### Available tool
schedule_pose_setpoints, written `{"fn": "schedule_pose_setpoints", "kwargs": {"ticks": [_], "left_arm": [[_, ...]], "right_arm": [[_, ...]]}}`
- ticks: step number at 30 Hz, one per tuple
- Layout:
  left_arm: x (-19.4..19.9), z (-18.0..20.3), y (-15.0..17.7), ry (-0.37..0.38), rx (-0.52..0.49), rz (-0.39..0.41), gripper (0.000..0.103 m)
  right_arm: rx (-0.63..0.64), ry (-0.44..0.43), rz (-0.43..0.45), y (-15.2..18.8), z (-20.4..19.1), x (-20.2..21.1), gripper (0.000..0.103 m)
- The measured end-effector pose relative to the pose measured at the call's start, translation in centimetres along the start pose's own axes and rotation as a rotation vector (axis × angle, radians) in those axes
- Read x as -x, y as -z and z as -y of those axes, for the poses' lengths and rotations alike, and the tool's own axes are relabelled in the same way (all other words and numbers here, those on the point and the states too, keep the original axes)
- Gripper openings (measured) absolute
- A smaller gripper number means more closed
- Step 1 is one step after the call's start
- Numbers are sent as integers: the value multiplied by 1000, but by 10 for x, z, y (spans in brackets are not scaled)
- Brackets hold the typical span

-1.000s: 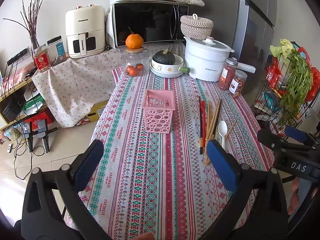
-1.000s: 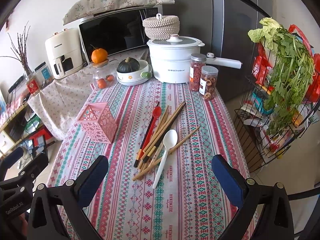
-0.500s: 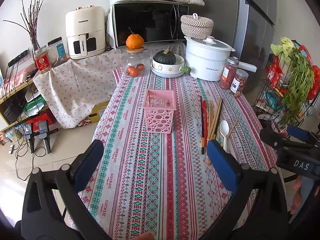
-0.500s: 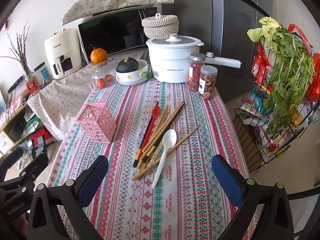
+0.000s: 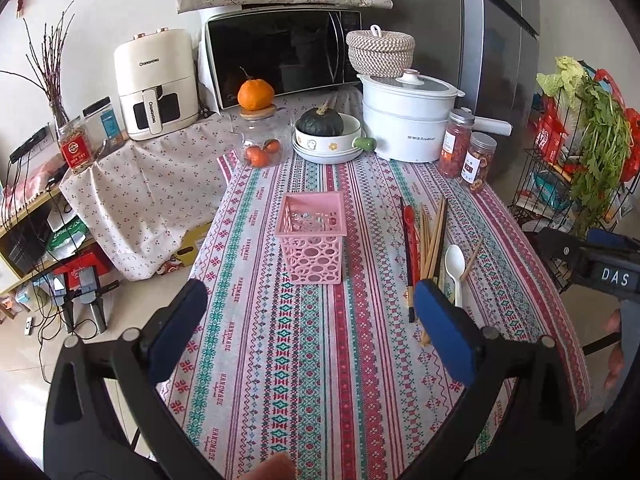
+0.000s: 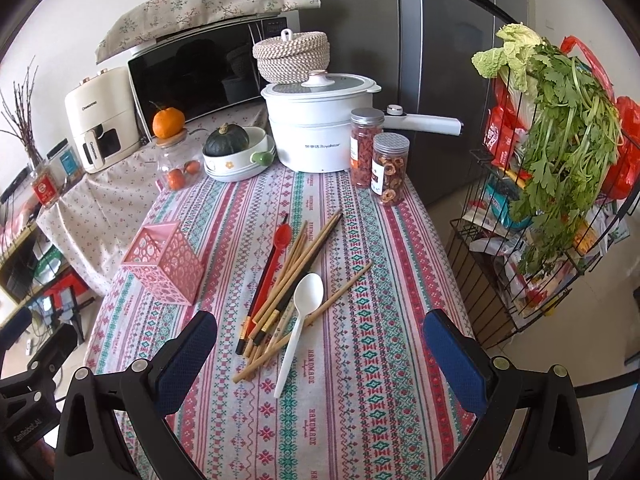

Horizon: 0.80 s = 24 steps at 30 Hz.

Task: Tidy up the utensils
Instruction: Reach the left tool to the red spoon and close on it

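A pink perforated basket (image 5: pixel 313 239) stands empty on the patterned tablecloth, also in the right wrist view (image 6: pixel 164 263). To its right lies a loose pile: a red spoon (image 6: pixel 275 258), several wooden chopsticks (image 6: pixel 298 276) and a white plastic spoon (image 6: pixel 301 320). The pile shows in the left wrist view too, with the white spoon (image 5: pixel 455 266) at its right. My left gripper (image 5: pixel 310 334) is open and empty above the table's near part. My right gripper (image 6: pixel 320 354) is open and empty, just short of the pile's near ends.
At the far end stand a white pot (image 6: pixel 320 130), two spice jars (image 6: pixel 378 162), a bowl with a squash (image 6: pixel 236 152) and a glass jar with an orange (image 6: pixel 172 148). A wire rack with greens (image 6: pixel 560 184) stands right of the table. The table edge (image 5: pixel 188 280) drops to the floor at left.
Both grippers have moved slightly forward towards the table's middle; the basket and utensils appear a little closer. Nothing on the table has moved.
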State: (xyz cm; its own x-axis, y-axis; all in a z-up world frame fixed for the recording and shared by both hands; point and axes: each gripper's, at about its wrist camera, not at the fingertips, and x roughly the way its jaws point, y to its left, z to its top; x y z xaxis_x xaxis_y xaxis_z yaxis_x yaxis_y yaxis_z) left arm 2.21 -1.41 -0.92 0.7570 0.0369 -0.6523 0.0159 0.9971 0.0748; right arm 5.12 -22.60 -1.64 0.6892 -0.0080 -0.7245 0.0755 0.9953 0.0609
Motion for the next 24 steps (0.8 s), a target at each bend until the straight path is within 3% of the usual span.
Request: {"fn": "schedule_pose_setpoints", "kwargs": {"ticks": [6,10,15,18,20,24], "left_arm": [[-27,27,-19,34,-93,-50,102],[-51,50,-35,119,-123,-123,102],[-100,85,-59,232,-113,-261,102],[-138,106,-68,283,-100,-371,88],[-163,115,-69,296,-106,-433,73],[-204,128,-67,299,-97,-523,54]], "right_arm": [[-56,10,-76,-20,35,-38,103],[-67,63,-149,-27,50,-66,103],[-54,67,-209,-30,58,-91,103],[-77,55,-251,-29,66,-104,103],[-105,43,-272,-30,72,-110,103],[-139,52,-303,-29,84,-121,103]]}}
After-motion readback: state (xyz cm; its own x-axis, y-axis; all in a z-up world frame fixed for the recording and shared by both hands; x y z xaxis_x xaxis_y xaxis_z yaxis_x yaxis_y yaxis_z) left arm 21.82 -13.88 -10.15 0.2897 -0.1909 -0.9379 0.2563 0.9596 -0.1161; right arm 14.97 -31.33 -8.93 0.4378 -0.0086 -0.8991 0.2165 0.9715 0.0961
